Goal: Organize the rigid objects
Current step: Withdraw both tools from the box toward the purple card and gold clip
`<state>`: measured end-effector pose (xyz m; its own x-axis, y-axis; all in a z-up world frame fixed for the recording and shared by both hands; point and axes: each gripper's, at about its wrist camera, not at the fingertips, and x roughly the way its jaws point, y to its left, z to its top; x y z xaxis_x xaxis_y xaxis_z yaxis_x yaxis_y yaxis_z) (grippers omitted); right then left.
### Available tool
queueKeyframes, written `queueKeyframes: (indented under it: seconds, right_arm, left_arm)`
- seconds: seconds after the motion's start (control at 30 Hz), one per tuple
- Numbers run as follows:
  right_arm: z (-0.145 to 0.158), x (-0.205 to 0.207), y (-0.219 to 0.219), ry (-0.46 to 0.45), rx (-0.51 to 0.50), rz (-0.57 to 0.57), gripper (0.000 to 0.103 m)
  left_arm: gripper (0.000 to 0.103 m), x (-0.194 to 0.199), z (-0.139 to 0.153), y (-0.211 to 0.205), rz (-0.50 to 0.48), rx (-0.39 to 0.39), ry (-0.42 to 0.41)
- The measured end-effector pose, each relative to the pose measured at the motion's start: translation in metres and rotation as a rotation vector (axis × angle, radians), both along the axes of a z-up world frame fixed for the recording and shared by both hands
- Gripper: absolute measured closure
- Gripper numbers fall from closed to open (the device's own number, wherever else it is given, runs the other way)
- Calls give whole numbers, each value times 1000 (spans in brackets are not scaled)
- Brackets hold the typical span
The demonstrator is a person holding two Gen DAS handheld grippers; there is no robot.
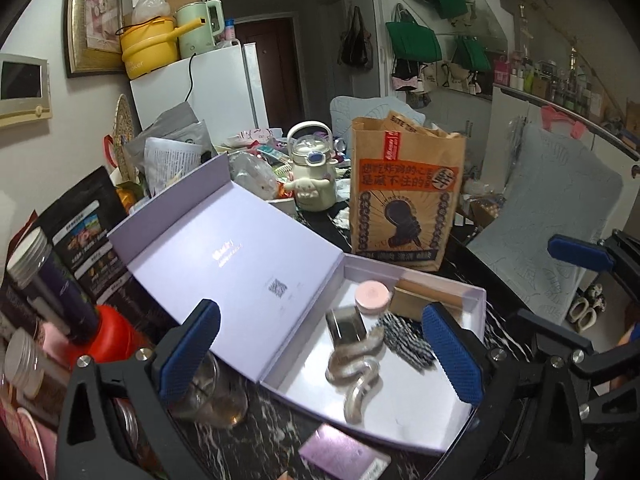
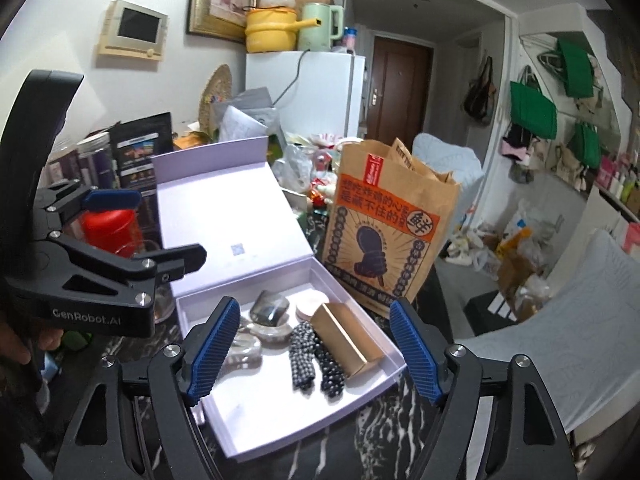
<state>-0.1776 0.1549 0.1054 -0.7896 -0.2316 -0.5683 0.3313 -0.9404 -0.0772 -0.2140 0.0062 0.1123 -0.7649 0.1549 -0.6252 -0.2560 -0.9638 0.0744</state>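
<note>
An open lilac box (image 1: 400,412) (image 2: 280,412) lies on the dark marble table, its lid (image 1: 224,256) (image 2: 224,216) folded back. Inside are a silver wavy hair clip (image 1: 356,372) (image 2: 244,350), a smoky clear block (image 1: 347,326) (image 2: 270,307), a round pink compact (image 1: 373,295) (image 2: 310,301), a black-and-white beaded clip (image 1: 404,338) (image 2: 316,360) and a gold rectangular box (image 1: 432,300) (image 2: 346,338). My left gripper (image 1: 320,352) is open and empty above the box's near left. My right gripper (image 2: 312,352) is open and empty over the box.
A brown paper bag (image 1: 404,196) (image 2: 384,232) stands behind the box. A red bottle (image 1: 108,332) (image 2: 106,228), a glass (image 1: 212,396), jars and black packets line the left. A purple card (image 1: 344,456) lies at the table's front. A grey chair (image 1: 548,216) is at the right.
</note>
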Motion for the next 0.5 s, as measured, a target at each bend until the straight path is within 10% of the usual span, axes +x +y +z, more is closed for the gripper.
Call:
queueKeyframes:
  seconds: [0.5]
  right_arm:
    - [-10,67,-5,7,-2,41,24]
  left_arm:
    - [0,65,-15,-13,-10,62,-40]
